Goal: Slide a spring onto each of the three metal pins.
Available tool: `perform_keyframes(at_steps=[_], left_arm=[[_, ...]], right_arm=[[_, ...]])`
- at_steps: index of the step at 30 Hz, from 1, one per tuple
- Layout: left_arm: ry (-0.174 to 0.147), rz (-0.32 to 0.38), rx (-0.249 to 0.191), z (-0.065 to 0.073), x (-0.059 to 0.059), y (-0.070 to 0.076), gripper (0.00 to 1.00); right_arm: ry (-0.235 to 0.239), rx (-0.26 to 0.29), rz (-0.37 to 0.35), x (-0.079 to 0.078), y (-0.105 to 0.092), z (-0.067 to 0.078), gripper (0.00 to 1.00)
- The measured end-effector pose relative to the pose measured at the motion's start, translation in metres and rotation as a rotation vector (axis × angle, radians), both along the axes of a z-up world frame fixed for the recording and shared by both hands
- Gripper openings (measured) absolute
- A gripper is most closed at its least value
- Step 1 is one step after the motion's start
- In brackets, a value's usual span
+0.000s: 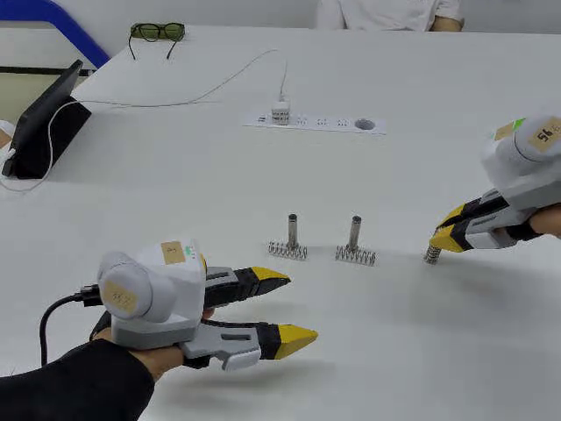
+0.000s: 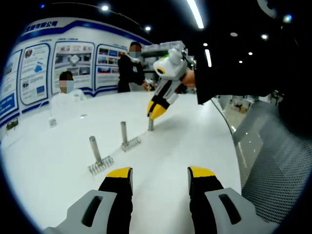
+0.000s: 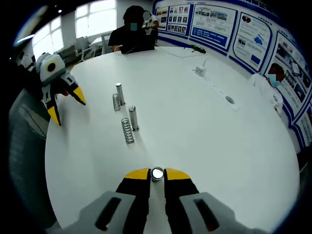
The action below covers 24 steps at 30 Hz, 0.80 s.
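Left gripper (image 1: 301,306) jaws apart, right gripper (image 1: 436,242) clamped on pin (image 3: 157,174)

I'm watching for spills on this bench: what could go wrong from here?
1. The right gripper is shut on the third pin, with its spring already on; a sideways pull may topple it.
2. The left spring and middle spring lie loose beside the left pin and middle pin; the open left gripper, reaching in, may knock a pin over or roll a spring away.
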<state>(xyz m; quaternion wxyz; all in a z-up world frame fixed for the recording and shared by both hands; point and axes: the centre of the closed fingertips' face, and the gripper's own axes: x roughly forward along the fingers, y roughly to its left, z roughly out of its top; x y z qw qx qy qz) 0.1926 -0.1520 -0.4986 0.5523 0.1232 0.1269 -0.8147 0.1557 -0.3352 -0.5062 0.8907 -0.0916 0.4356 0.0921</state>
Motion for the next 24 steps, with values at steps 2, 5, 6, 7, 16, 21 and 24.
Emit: perform_keyframes(at_steps=[2, 5, 6, 7, 16, 21, 24], left_arm=[[0.0, 0.001, 0.0, -0.0001, 0.0002, -0.0002, 0.46], [0.001, 0.002, 0.0, 0.0001, 0.0003, -0.0002, 0.46], [0.0, 0.002, 0.0, 0.0, 0.0003, -0.0002, 0.46], [0.0, 0.002, 0.001, 0.0, 0.0003, -0.0002, 0.46], [0.002, 0.001, 0.001, 0.0002, -0.0001, -0.0007, 0.46], [0.0, -0.001, 0.0, 0.0006, -0.0002, -0.001, 0.46], [0.0, -0.002, -0.001, 0.0008, -0.0003, -0.0012, 0.46]], right_arm=[[0.001, -0.001, -0.001, 0.0, 0.0005, -0.0014, 0.12], [0.004, -0.004, 0.001, -0.0003, 0.0014, -0.0033, 0.12], [0.003, -0.005, 0.0, -0.0003, 0.0016, -0.0036, 0.12], [0.0, -0.005, 0.0, 0.0002, 0.0017, -0.0032, 0.12], [-0.002, -0.009, 0.005, 0.0003, 0.002, -0.0027, 0.14], [-0.014, -0.013, 0.006, 0.0012, 0.0017, 0.0005, 0.18], [-0.027, -0.019, 0.012, 0.0019, 0.0036, 0.0051, 0.21]])
